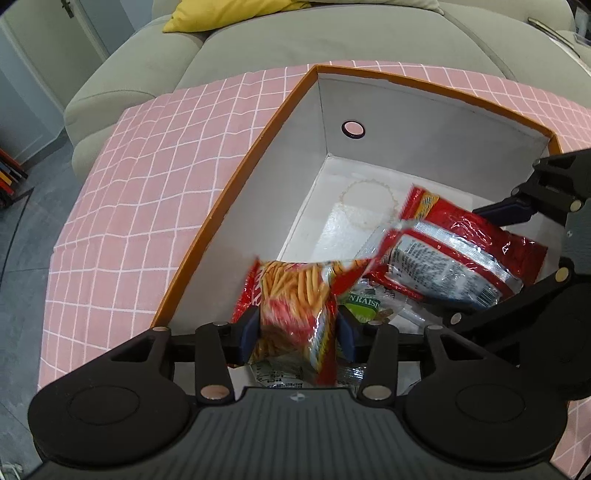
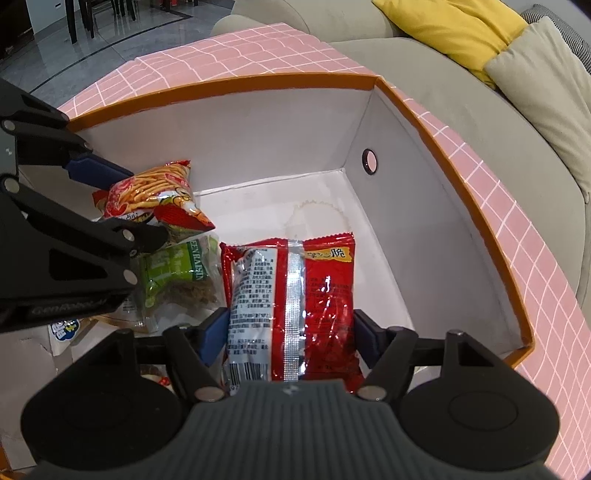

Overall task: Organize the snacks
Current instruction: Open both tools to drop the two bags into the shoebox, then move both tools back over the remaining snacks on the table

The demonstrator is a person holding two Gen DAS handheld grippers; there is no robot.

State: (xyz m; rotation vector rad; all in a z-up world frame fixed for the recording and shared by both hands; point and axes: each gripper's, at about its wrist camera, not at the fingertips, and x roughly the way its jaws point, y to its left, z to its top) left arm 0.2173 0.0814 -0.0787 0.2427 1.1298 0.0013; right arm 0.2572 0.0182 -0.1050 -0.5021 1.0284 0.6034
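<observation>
An orange-rimmed box [image 1: 236, 184] with white inside walls stands on a pink checked cloth; it also shows in the right wrist view [image 2: 461, 177]. My left gripper [image 1: 297, 332] is shut on a red fries-print snack bag [image 1: 295, 295], held over the box's near end; the bag also shows in the right wrist view [image 2: 155, 195]. My right gripper [image 2: 288, 332] is shut on a shiny red snack bag [image 2: 295, 295], back side up, inside the box; it also shows in the left wrist view [image 1: 454, 254]. A green raisin packet [image 2: 181, 277] lies on the box floor between them.
The pink checked cloth [image 1: 129, 206] covers the table around the box. A grey sofa [image 1: 258, 44] with a yellow cushion [image 2: 454, 33] stands right behind it. More packets [image 2: 66, 328] lie at the box's near left corner. The far half of the box floor [image 2: 314, 206] is bare.
</observation>
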